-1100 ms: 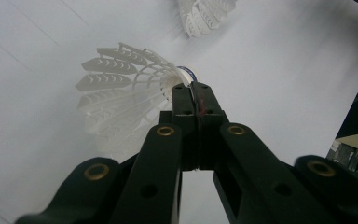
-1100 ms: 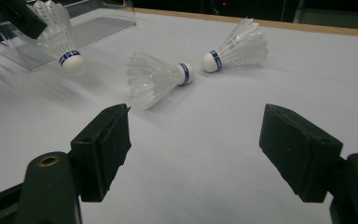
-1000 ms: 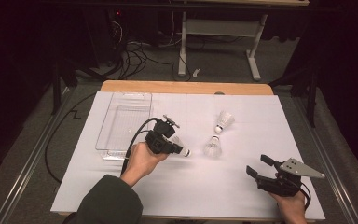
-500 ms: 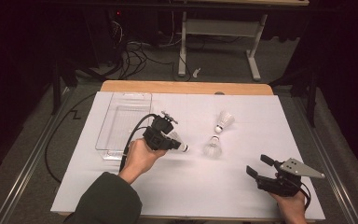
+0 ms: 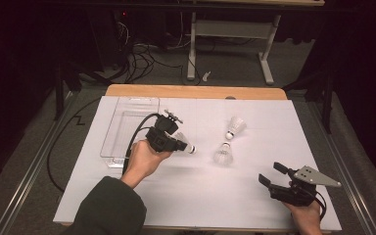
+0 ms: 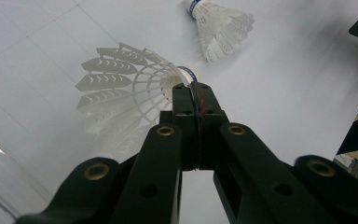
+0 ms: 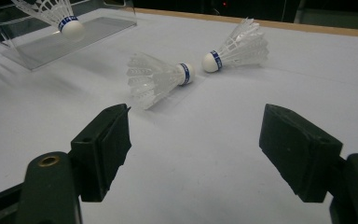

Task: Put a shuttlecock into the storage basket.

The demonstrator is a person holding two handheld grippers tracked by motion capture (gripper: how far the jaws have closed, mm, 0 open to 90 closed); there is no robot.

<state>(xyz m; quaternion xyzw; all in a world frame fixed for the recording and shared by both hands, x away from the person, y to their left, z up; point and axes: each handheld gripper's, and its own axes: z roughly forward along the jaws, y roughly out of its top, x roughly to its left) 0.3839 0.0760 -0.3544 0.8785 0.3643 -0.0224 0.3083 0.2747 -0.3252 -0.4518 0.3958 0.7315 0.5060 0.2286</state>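
My left gripper (image 5: 182,145) hovers just right of the clear tray (image 5: 108,147), shut on the feather skirt of a white shuttlecock (image 5: 190,148). The cork tip pokes out past the jaws to the right. In the left gripper view the held shuttlecock (image 6: 130,98) fans out left of the shut gripper (image 6: 196,93). In the right gripper view it (image 7: 56,14) hangs over the tray (image 7: 51,44). Two more shuttlecocks (image 5: 223,154) (image 5: 235,126) lie on the white sheet, side by side (image 7: 161,77) (image 7: 240,46). My right gripper (image 5: 270,173) (image 7: 196,130) rests open near the front right, holding nothing.
The white sheet (image 5: 200,200) covers the wooden table (image 5: 196,91). The tray holds nothing that I can see. One lying shuttlecock (image 6: 219,23) shows beyond the left jaws. Cables and a desk frame (image 5: 225,29) are on the floor behind the table.
My left gripper has drifted slightly left and back toward the tray, carrying the shuttlecock. The right gripper and the two lying shuttlecocks have not moved.
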